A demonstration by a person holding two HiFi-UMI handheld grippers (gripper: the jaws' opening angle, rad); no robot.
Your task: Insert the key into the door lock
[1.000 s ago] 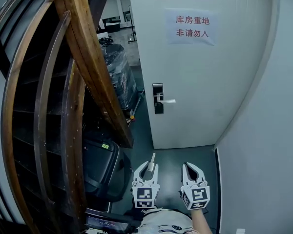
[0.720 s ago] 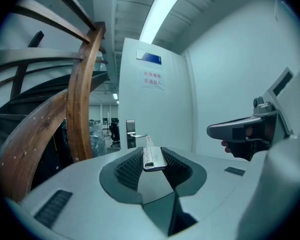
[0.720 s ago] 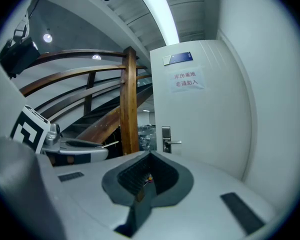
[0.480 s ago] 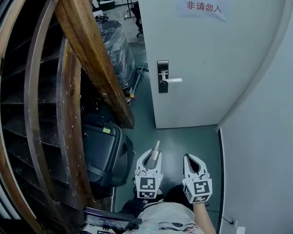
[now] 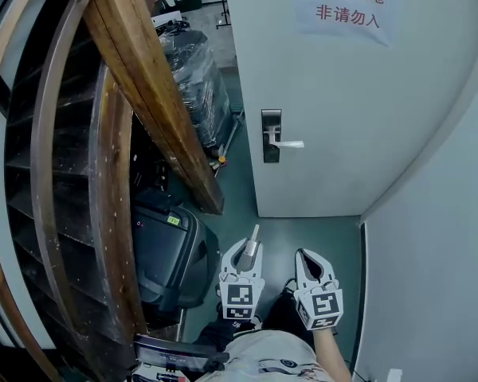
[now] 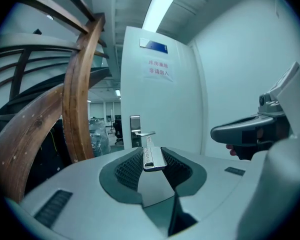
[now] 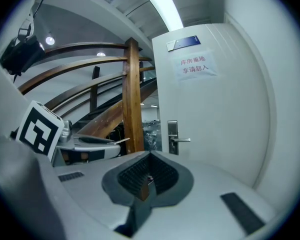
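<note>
**A:** Left gripper (image 5: 244,255), what's it doing?

**B:** I see it clamped on the key (image 6: 152,156), low centre of the head view. The key's flat part sits between the pads and its blade pokes out past the tips, toward the door (image 5: 342,94).

**A:** Right gripper (image 5: 309,259)?

**B:** Just right of the left one, jaws closed together with nothing in them.

**A:** Key near the lock?

**B:** No, well apart. The lock plate (image 5: 271,136) is upper centre on the door's left edge, and its handle (image 5: 289,143) sticks out to the right. There's a paper sign (image 5: 346,5) at the top of the door. A wooden stair rail (image 5: 143,78) fills the left of the frame.
</note>
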